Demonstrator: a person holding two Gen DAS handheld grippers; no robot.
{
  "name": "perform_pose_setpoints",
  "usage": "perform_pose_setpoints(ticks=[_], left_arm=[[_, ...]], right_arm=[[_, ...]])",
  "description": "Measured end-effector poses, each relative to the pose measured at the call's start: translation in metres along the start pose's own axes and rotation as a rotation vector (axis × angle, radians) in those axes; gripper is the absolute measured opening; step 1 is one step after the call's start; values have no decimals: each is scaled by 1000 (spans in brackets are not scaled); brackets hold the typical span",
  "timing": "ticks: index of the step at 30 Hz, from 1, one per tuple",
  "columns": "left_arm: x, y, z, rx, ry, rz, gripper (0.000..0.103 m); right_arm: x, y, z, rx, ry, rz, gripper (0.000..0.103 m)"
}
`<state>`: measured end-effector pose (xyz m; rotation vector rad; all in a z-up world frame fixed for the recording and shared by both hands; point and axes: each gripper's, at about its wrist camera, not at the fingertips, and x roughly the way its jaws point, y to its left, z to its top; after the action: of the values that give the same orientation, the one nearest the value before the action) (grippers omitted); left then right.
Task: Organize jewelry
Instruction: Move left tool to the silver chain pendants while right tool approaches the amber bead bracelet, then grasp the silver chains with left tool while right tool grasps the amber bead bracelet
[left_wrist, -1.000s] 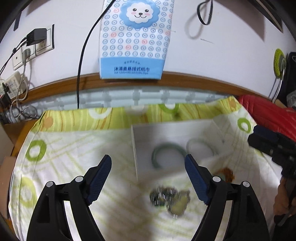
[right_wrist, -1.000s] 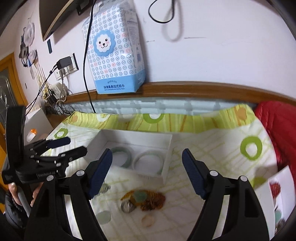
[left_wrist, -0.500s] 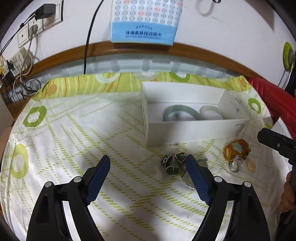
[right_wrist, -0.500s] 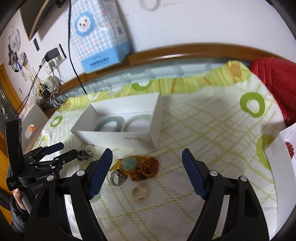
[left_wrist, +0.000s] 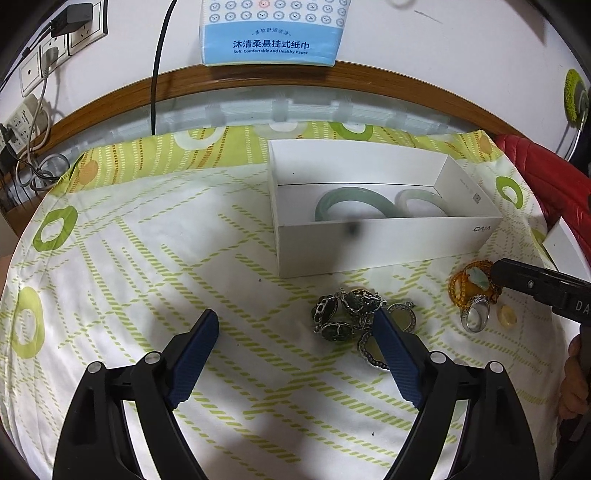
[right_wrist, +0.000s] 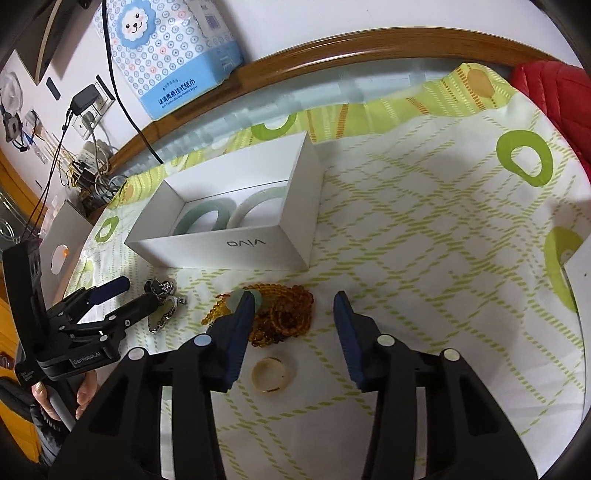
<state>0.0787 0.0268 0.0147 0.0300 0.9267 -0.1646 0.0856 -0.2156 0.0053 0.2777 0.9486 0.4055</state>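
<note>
A white cloth with green rings and dashed lines covers the whole surface, reaching to a wooden rail along the far wall, where a blue-and-white pack of hanging tissues stands.

On the cloth, right of centre and towards the far side, sits an open white vivo box. Two jade bangles lie flat inside it side by side: a darker green bangle on the left and a paler bangle on the right, close enough that I cannot tell whether they touch.

Near the box's front wall the loose jewelry lies in two heaps. The left one is a dark silver-set stone bracelet with oval pendants trailing off to its right. The right one is a coil of amber beads with a pale green pendant on top, a silver ring just beside it, and a small yellowish band ring lying nearer, apart from the beads.

The left gripper hangs low over the cloth with its blue pads spread wide and empty; its right finger overlaps the pendants of the dark bracelet. The right gripper is likewise spread wide and empty, straddling the amber beads, with the band ring between its fingers.
</note>
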Motion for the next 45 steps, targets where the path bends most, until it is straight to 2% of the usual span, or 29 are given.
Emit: perform_pose_setpoints(ticks=[3,6,12,14,18,20,22,26,27,29,30,31,32,34,38,40,42,43,44,45], left_arm=[[0,1,0,-2,2,1,88],[0,0,1,-2,0,-4,88],[-6,6,3,-34,-19,-69,88],[-7,8,4,-48,-19,-92,88],[-7,9,5,-67,-11,-146,87],[-6,7,5,-61,-2,-170,87],[-5,3,5,-53,3,-189,87],[2,2,9,-65,24,-216,85],[3,1,9,-65,21,-211,82],[3,4,10,-64,16,-182,64],[3,6,10,-68,14,-174,59],[3,9,10,-76,14,-170,47],[3,12,10,-84,15,-180,36],[2,20,10,-115,25,-225,23],[0,40,11,-187,22,-217,23],[1,45,10,-213,33,-246,23],[1,43,10,-208,39,-269,23],[0,39,9,-196,38,-273,26],[0,35,9,-179,39,-275,35],[0,31,9,-166,41,-271,41]], right_arm=[[1,1,-1,-1,-2,32,13],[-13,2,1,-3,-63,45,12],[-33,-4,6,36,-142,86,11],[-42,-6,7,43,-175,92,0],[-58,-11,9,59,-232,103,1],[-54,-12,10,64,-214,100,1],[-45,-11,10,64,-156,106,4],[-32,-11,7,66,-100,72,4],[-31,-13,7,73,-95,71,4],[-30,-15,6,85,-95,73,5],[-30,-17,6,93,-95,73,7],[-30,-19,6,103,-95,73,8],[-29,-22,6,112,-95,72,10],[-29,-25,7,126,-94,70,10],[-28,-27,6,133,-88,71,11],[-27,-25,7,129,-81,72,14],[-26,-23,6,124,-76,66,24],[-25,-22,6,119,-72,57,34],[-25,-21,6,114,-72,49,41],[-24,-20,6,110,-71,45,42]])
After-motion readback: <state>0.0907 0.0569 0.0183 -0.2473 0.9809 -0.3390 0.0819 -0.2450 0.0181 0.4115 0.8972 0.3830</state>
